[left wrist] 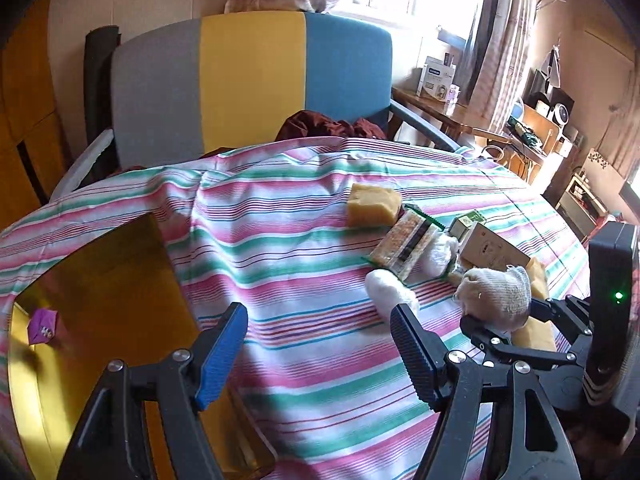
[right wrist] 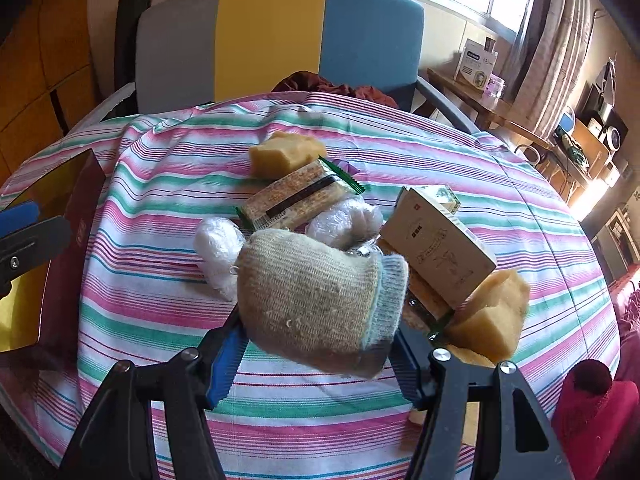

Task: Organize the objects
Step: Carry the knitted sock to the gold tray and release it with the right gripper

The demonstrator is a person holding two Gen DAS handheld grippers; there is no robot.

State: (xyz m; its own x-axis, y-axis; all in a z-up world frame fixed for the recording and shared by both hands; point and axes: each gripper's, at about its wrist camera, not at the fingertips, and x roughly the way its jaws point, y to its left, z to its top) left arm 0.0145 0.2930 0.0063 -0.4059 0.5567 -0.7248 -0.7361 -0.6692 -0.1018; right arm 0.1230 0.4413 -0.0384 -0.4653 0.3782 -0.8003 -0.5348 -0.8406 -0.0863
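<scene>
Gold-lined and maroon outside, an open box sits at the left edge of the striped cloth, a purple wrapper lying inside it. Just right of the box, the left gripper hovers over bare cloth, fingers spread apart and empty. Further right, the right gripper has its fingers clamped on a knitted glove, lifted above a clutter: yellow sponge, cracker packet, plastic-wrapped bundles, cream carton, and another sponge at far right.

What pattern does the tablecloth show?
The tablecloth has pink, green and white stripes, clearest in the right wrist view.
</scene>
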